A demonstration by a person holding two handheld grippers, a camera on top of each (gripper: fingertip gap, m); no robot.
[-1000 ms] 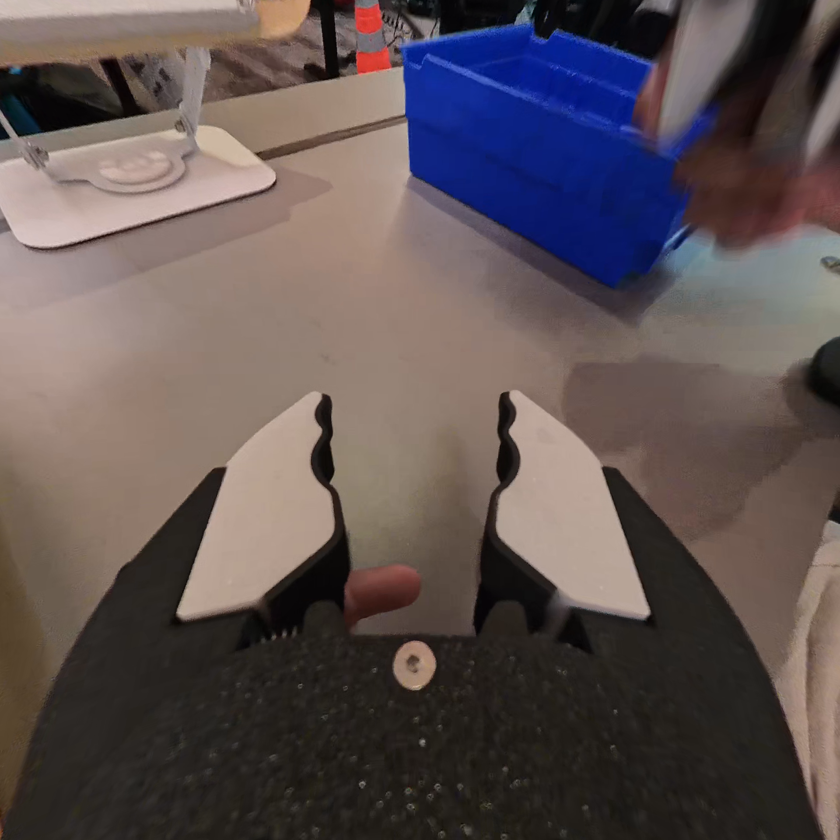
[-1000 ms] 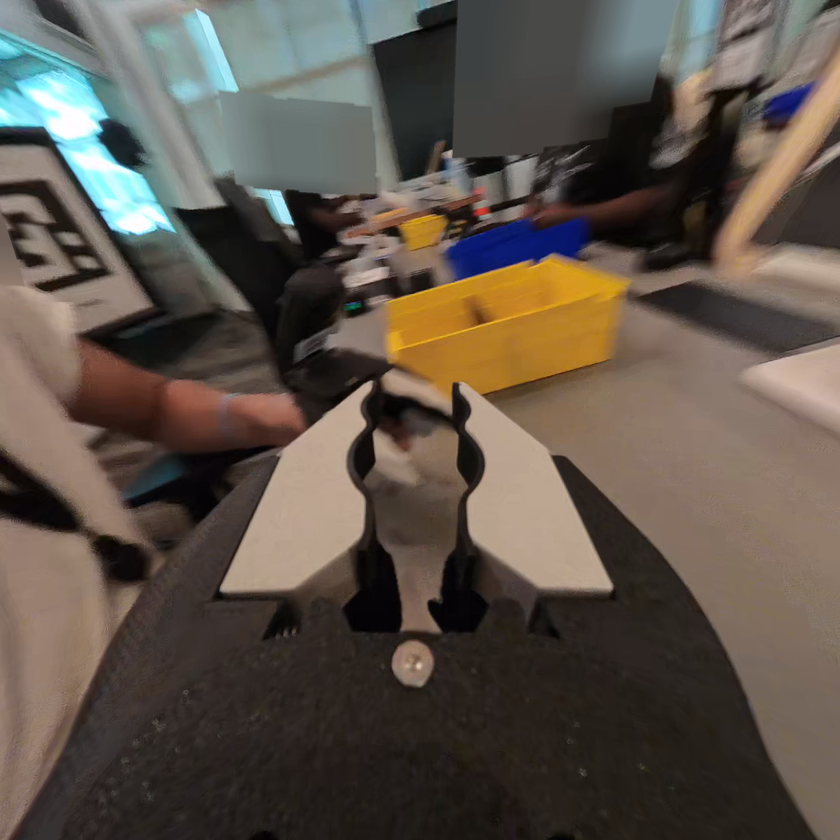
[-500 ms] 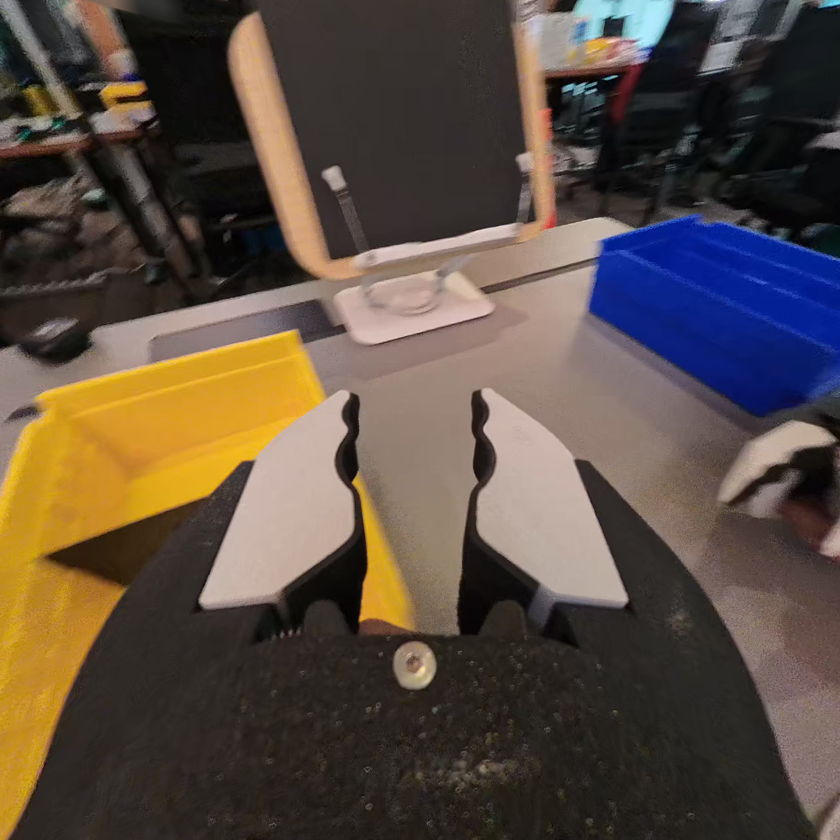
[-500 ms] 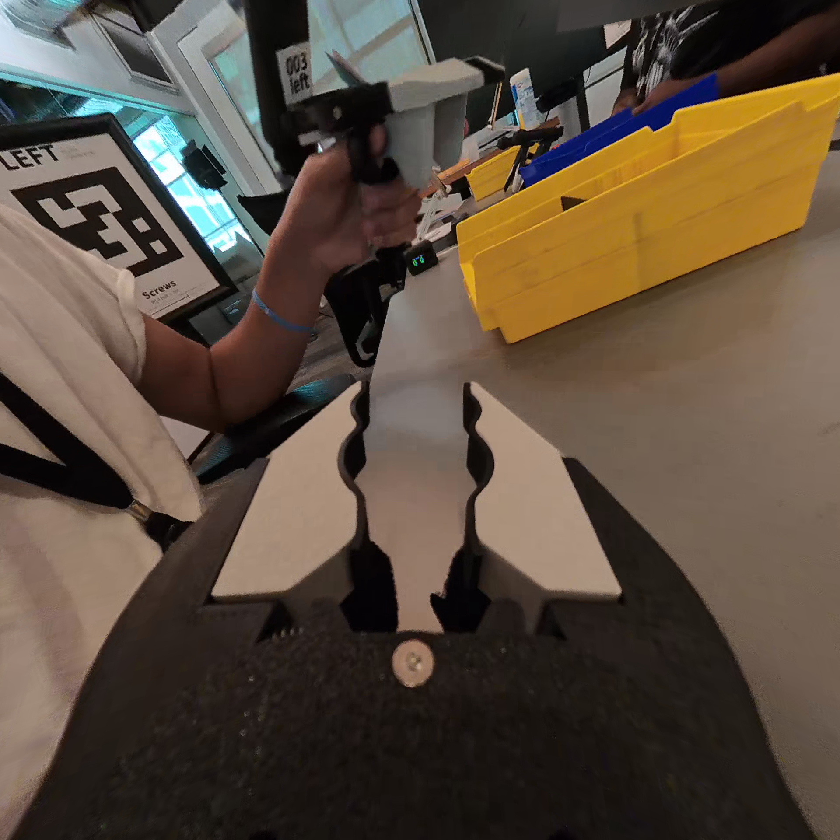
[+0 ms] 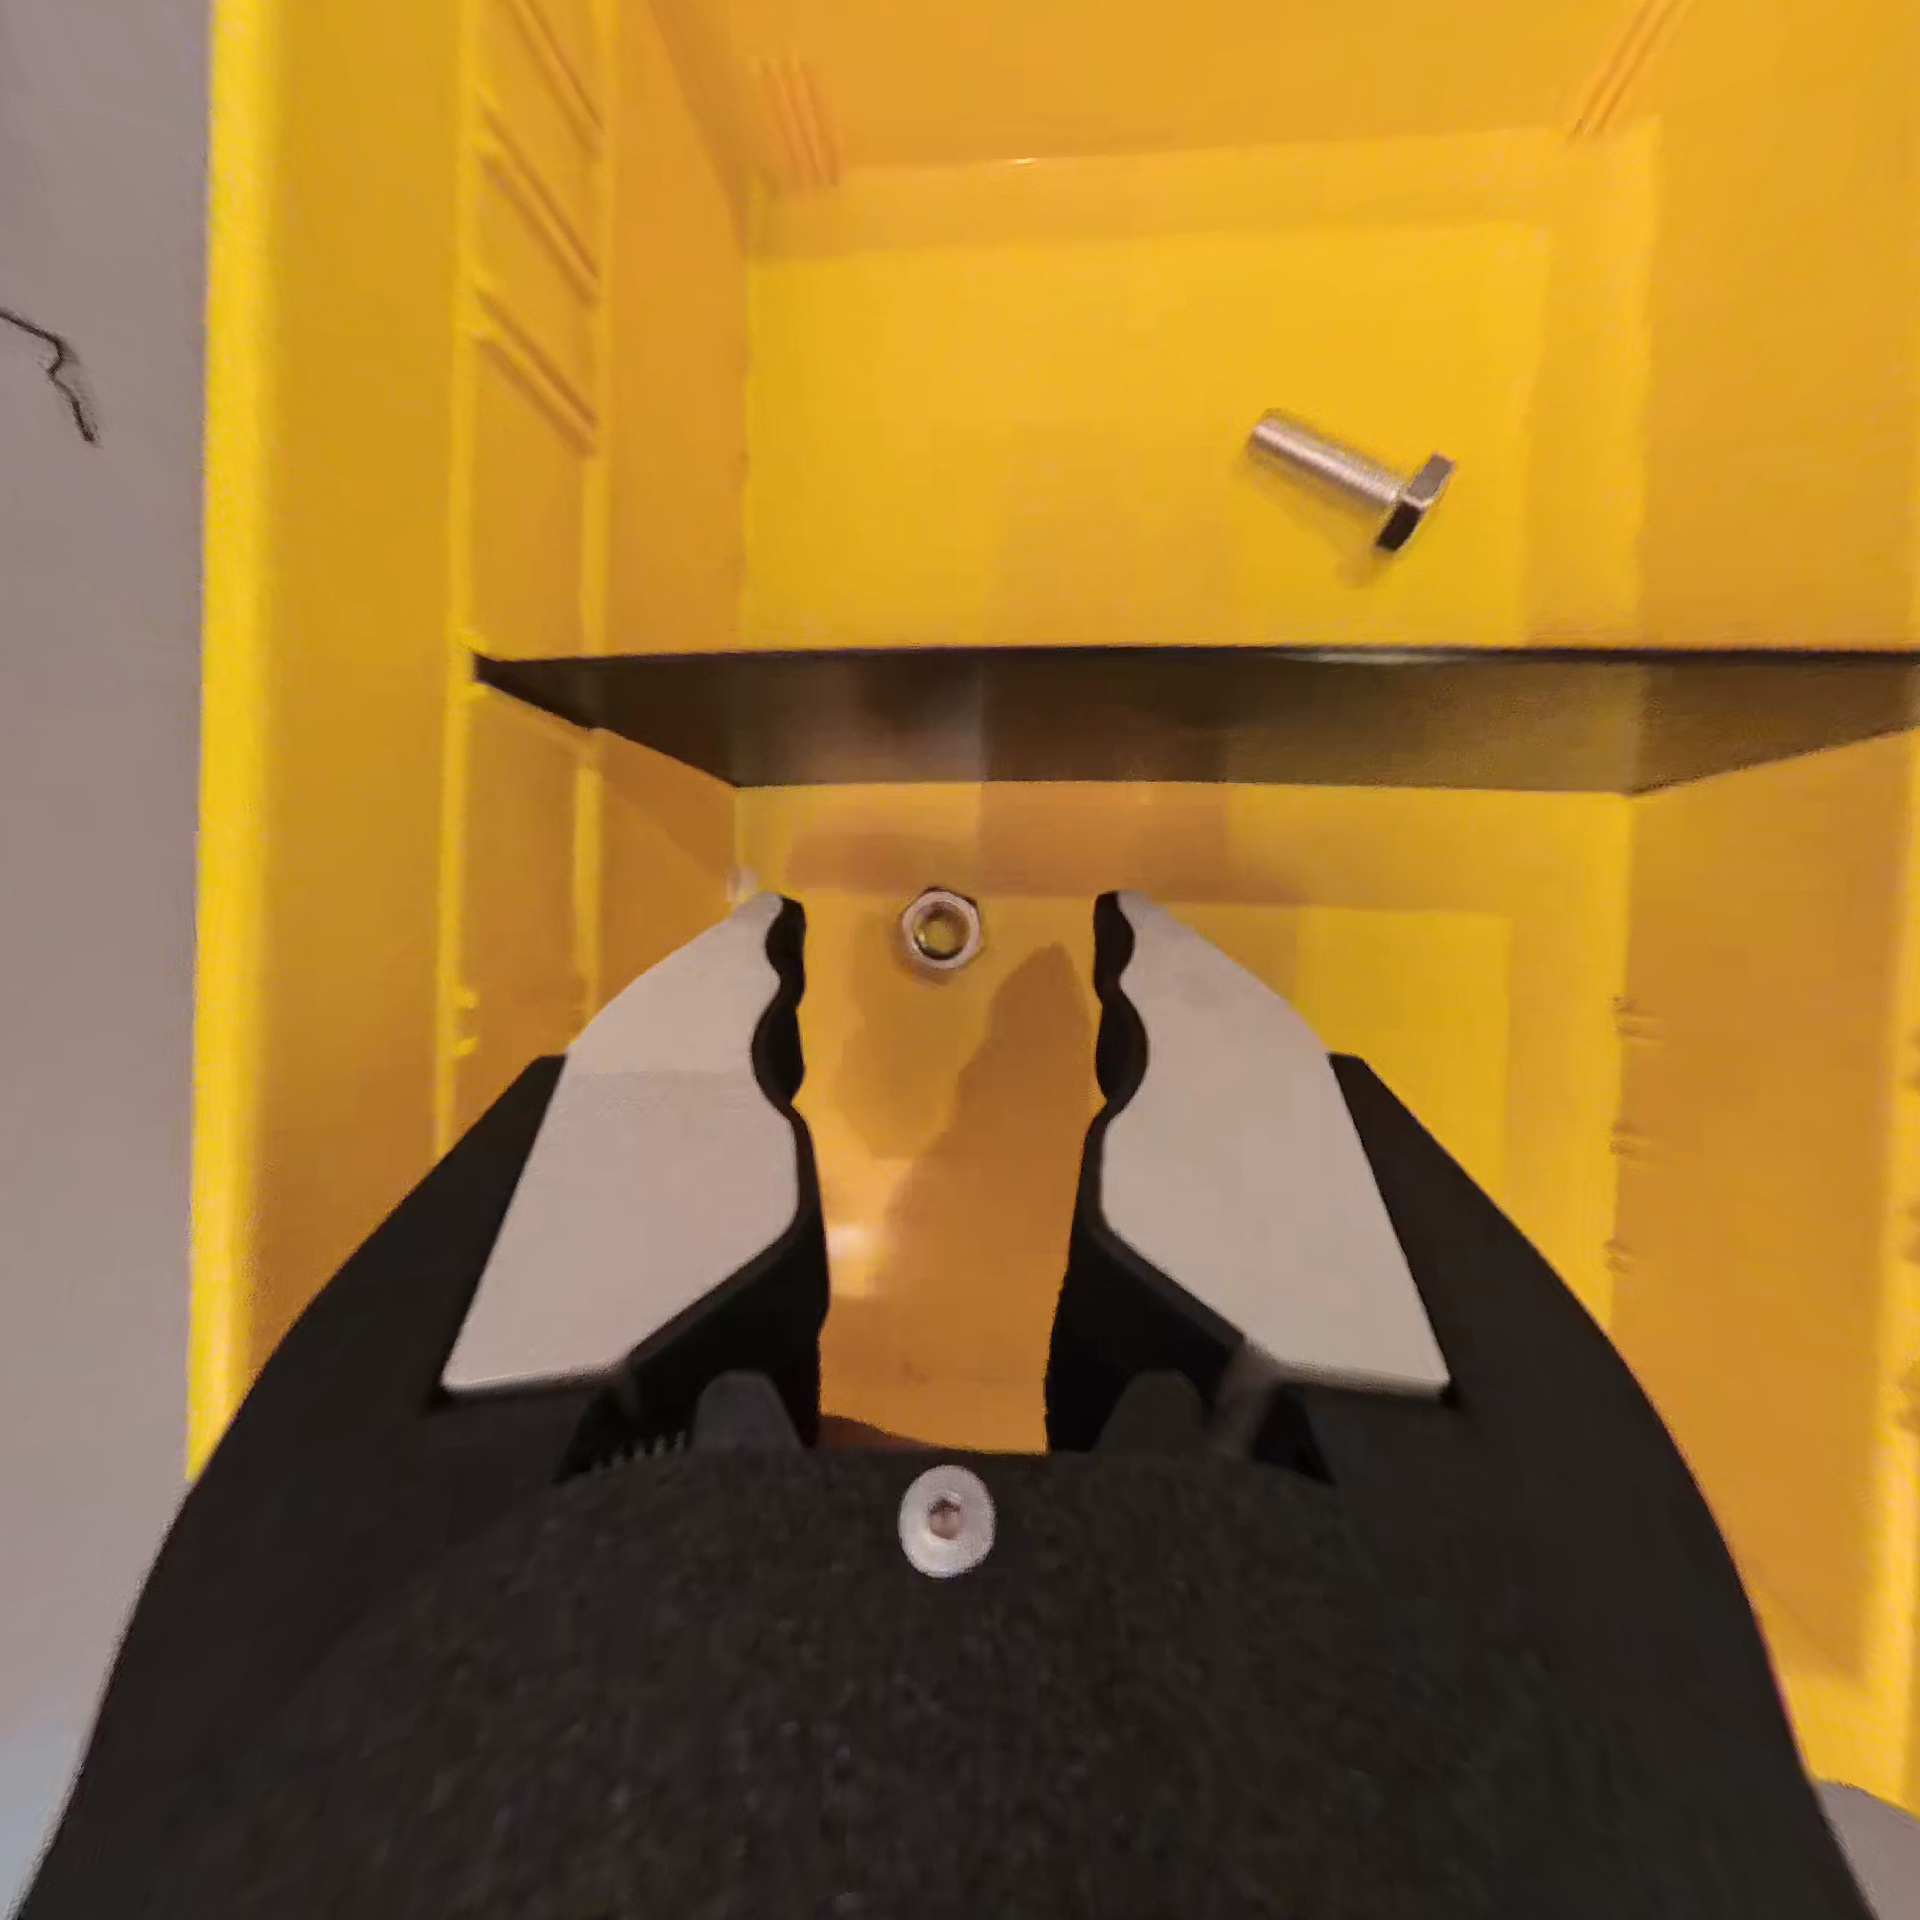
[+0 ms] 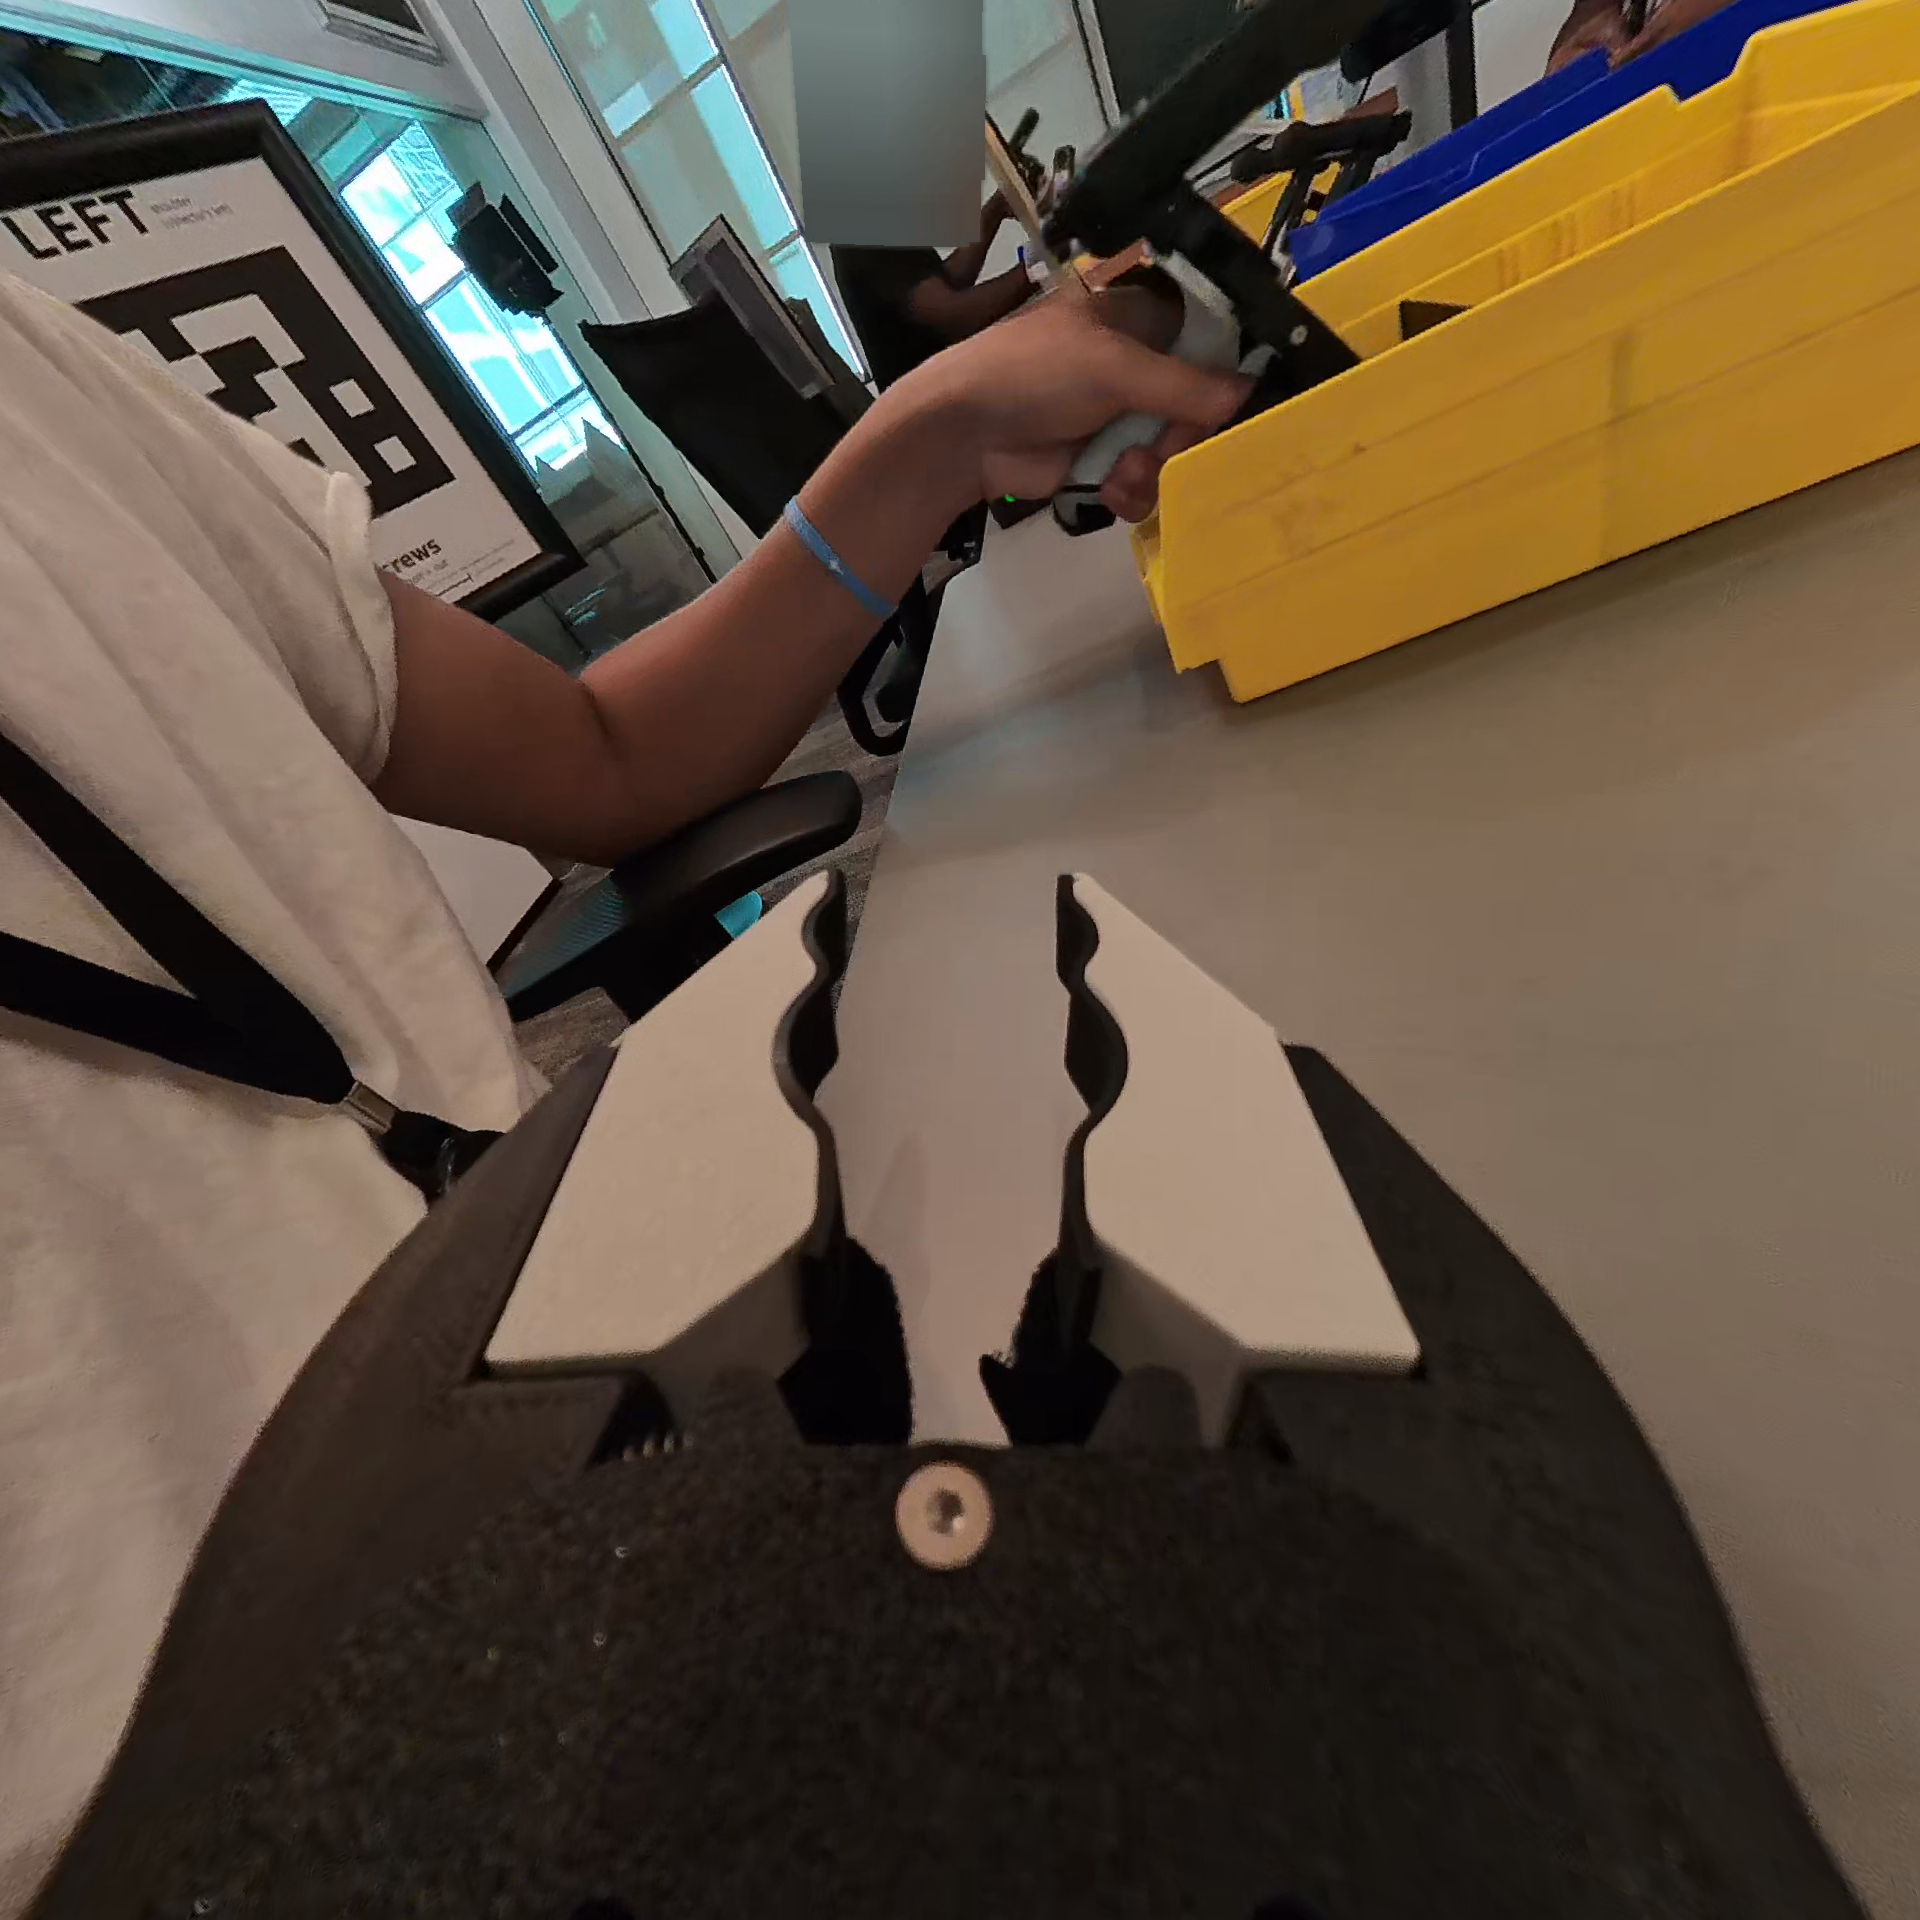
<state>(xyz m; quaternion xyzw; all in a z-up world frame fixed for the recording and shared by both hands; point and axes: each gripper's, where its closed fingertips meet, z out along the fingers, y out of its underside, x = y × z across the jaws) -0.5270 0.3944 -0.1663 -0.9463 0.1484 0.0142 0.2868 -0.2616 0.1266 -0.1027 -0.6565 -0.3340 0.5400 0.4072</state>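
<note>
While my left gripper (image 5: 948,914) hangs inside the yellow bin (image 5: 332,623), its two fingers stand apart with nothing pressed between them. A small silver hex nut (image 5: 941,928) lies flat on the bin floor right between the fingertips, nearer the left one but touching neither pad. Just past the nut a dark divider (image 5: 1143,717) crosses the bin, and in the compartment beyond it a silver hex bolt (image 5: 1351,488) lies on its side, off to the right. I judge this to be the reach-in stage, before any grip; picking up the nut would call for lowering a little so the pads straddle it, then pinching on its flats without knocking it against the divider.

My right gripper (image 6: 945,904) is spread too and holds nothing, low over the bare grey table (image 6: 1455,935), well apart from the bin. Farther off, my left hand (image 6: 1039,405) holds its gripper tipped into the bin, with a blue bin (image 6: 1507,135) behind.
</note>
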